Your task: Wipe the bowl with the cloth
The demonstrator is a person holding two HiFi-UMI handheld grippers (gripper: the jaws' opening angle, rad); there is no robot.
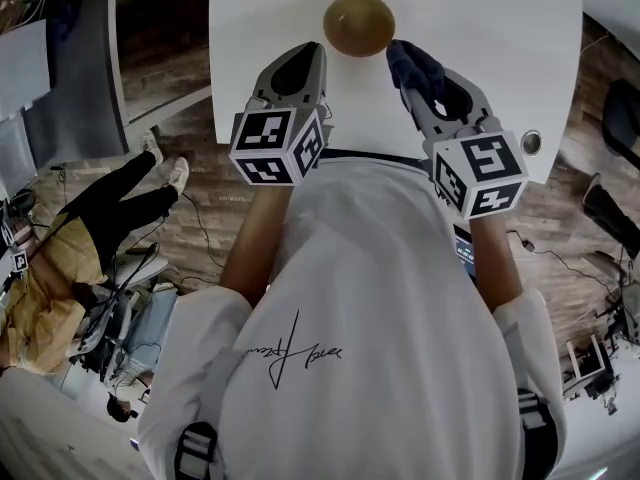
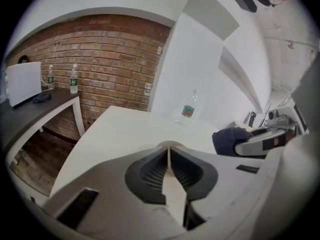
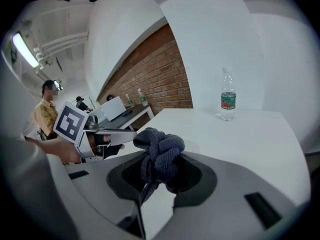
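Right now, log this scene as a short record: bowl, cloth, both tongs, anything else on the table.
bowl: tan, upright on the white table
cloth: dark blue, bunched, clamped in the right tongs, close beside the bowl's right rim
left tongs: nearly together at the bowl's left rim; grip unclear
bottle: upright, farther back on the table

A water bottle is standing at your upper right on the worktop, a person is standing far left, and a brick wall is running behind.
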